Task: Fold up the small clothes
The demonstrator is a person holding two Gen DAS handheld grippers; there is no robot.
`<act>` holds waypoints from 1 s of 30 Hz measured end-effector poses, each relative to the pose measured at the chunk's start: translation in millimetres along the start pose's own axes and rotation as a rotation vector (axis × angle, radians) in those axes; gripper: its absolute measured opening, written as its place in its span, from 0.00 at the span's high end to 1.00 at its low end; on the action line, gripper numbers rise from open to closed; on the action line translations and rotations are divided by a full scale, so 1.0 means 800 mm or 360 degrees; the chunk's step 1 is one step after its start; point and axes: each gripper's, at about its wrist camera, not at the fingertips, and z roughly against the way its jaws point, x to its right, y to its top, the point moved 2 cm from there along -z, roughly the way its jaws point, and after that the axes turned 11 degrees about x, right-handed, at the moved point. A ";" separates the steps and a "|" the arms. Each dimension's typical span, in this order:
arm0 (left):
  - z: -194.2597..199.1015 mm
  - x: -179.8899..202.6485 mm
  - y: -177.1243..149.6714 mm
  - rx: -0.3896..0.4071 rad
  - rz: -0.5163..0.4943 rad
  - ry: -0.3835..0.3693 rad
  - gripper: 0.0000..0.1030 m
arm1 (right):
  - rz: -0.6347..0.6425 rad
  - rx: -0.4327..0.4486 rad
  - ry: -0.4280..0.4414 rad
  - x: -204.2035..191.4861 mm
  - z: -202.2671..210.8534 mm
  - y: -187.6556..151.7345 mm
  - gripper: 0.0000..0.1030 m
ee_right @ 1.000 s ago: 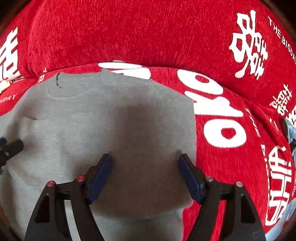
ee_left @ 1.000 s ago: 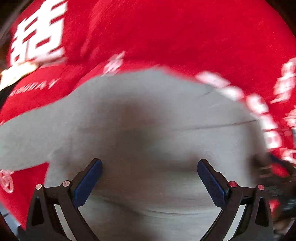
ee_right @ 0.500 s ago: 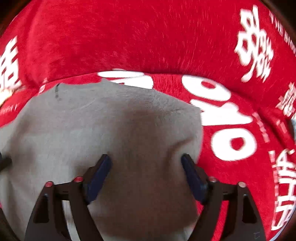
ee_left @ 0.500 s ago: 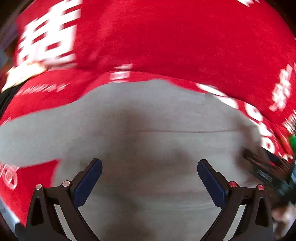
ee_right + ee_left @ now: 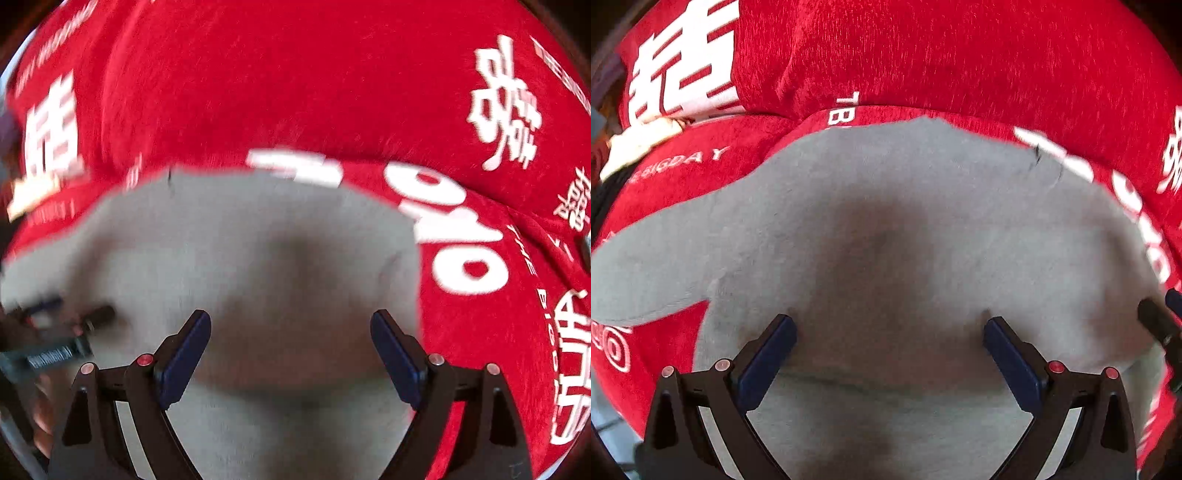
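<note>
Left wrist view: grey garment (image 5: 905,229) lies flat under the wide-open, empty left gripper (image 5: 890,332), sleeve trailing left; right gripper (image 5: 291,328) likewise spread, empty, beside it

The left tongs (image 5: 55,332) have moved nearer the right tongs (image 5: 291,350).

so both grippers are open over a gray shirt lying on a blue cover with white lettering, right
Not quite: the cover is red, not blue, as both wrist views show. The rest holds: the left gripper and right gripper are both open over the gray shirt, and the cover has white lettering.
</note>
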 end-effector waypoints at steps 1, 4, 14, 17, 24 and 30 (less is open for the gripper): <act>0.004 -0.003 -0.005 0.0030 -0.0042 0.0006 0.00 | 0.0048 -0.0055 -0.0022 -0.010 -0.005 -0.016 0.13; 0.028 -0.023 -0.031 0.0078 -0.0059 -0.0012 0.00 | 0.0079 0.0069 -0.0053 -0.015 0.025 -0.057 0.12; 0.097 -0.047 -0.112 0.0123 -0.0056 -0.0220 0.00 | 0.0131 0.0061 0.0039 -0.051 0.101 -0.129 0.12; 0.083 -0.024 -0.128 0.0073 -0.0243 -0.0191 0.00 | 0.0265 0.0021 0.0036 -0.076 0.085 -0.133 0.12; 0.102 -0.085 -0.162 0.0123 -0.0179 -0.0186 0.00 | 0.0144 0.0047 -0.0020 0.004 0.118 -0.190 0.09; 0.128 -0.097 -0.180 0.0083 -0.0220 -0.0134 0.00 | 0.0146 0.0027 -0.0209 0.025 0.152 -0.213 0.08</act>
